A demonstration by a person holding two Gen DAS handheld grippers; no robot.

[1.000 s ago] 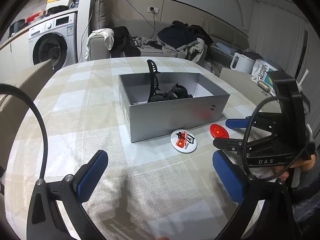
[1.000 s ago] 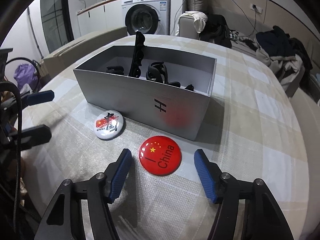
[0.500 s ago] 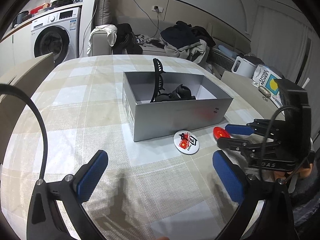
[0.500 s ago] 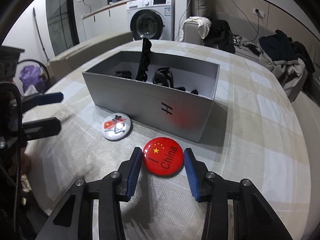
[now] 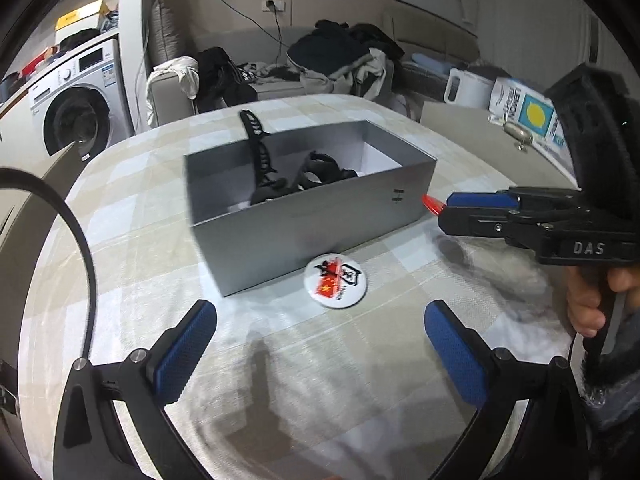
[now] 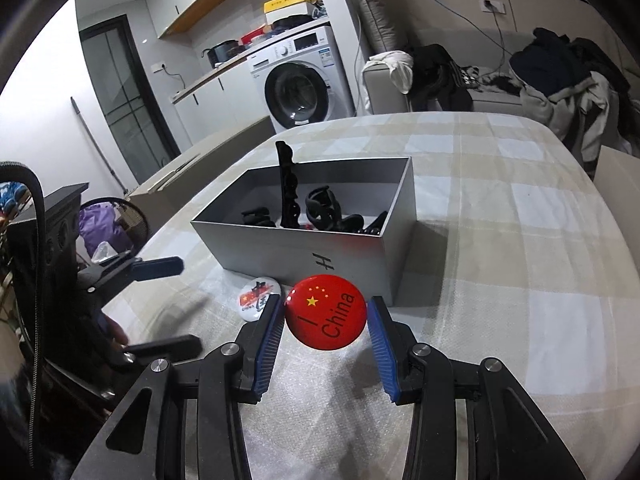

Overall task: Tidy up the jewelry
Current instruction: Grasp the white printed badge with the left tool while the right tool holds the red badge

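Note:
My right gripper (image 6: 325,320) is shut on a red round "I China" badge (image 6: 326,312) and holds it lifted above the table, in front of the grey box (image 6: 304,250). In the left wrist view the right gripper (image 5: 442,210) shows beside the box's right end with the red badge (image 5: 431,203) edge-on at its tips. The grey box (image 5: 320,224) holds several black hair clips (image 5: 280,184). A white round badge (image 5: 335,281) lies on the table in front of the box. My left gripper (image 5: 320,344) is open and empty, just short of the white badge.
The table has a checked cloth (image 5: 132,216). A washing machine (image 6: 300,84) and a sofa with piled clothes (image 6: 560,76) stand beyond it. A white kettle (image 5: 466,88) and a lemon carton (image 5: 528,114) sit at the far right.
My right gripper closed on the red badge and lifted it off the table. My left gripper moved closer to the box and the white badge.

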